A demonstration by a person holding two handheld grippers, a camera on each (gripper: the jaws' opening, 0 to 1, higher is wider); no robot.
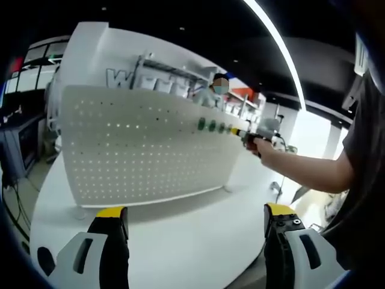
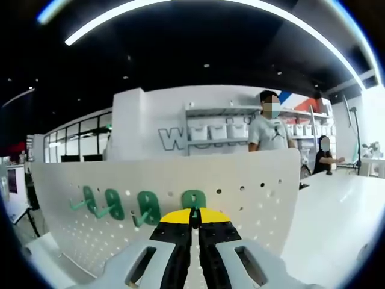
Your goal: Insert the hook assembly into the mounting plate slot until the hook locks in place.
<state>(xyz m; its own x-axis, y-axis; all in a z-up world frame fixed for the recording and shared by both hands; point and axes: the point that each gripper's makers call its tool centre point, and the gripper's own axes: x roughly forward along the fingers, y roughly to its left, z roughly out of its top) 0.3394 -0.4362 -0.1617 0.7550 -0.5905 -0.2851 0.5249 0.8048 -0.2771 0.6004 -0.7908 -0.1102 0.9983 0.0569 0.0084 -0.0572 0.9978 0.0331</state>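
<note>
The green hook [image 2: 194,200] sits against the white pegboard [image 2: 252,186], pinched in the closed right claw [image 2: 194,224], beside three hooks already mounted [image 2: 114,205]. It likely needs a straight, firm push until it seats. The plastic hooks look glossy; the board is matte and perforated. The left claw [image 1: 195,220] hangs spread over the white surface [image 1: 198,235].

Fourth green hook [image 2: 194,200] partly hidden behind closed jaws; pegboard [image 2: 252,192] lower edge cut off.

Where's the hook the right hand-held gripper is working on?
In the right gripper view the green hook sits on the white pegboard at the hand-held gripper's closed tips, rightmost in the row of green hooks.
</note>
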